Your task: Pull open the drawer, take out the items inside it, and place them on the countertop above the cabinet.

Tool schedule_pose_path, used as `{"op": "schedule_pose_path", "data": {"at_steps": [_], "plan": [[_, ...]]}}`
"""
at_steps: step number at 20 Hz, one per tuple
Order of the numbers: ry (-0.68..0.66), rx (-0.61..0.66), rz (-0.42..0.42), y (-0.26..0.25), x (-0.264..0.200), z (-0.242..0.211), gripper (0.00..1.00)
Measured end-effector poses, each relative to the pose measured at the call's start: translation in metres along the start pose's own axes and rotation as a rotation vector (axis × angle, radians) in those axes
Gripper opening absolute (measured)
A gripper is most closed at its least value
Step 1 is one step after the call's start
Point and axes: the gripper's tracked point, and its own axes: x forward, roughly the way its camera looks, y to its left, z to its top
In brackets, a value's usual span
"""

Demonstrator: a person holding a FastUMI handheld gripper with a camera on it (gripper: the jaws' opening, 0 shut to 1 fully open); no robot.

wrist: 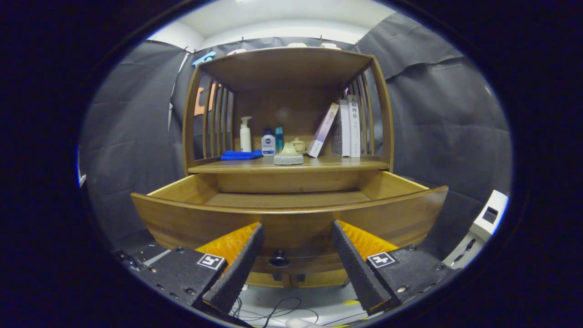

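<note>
Wooden cabinet [287, 114]: drawer [291, 214] pulled open, looks empty; cloth [240, 155], bottles, stone piece [288, 155] on countertop [291, 165]; gripper [296, 232] fingers apart, holding nothing, task prob. done.

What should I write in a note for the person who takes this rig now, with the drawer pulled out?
Gripper: open, holding nothing, fingers either side of the knob, just ahead of the drawer front.
Drawer: pulled open; the visible part of its floor shows no items, the part behind the front is hidden.
Countertop: holds bottles, cloth, incense holder, books.
Left: check the hidden part of the drawer, move anything found to the countertop.
</note>
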Motion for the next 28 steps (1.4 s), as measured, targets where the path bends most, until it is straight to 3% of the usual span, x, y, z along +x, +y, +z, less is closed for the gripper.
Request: {"op": "schedule_pose_path", "data": {"at_steps": [14, 18, 28], "plan": [[0.023, -0.006, -0.027, 0.007, 0.122, 0.032, 0.99], [0.029, -0.061, -0.039, 0.007, 0.151, 0.031, 0.99], [0.062, -0.070, -0.029, 0.009, 0.151, 0.038, 0.99]]}}
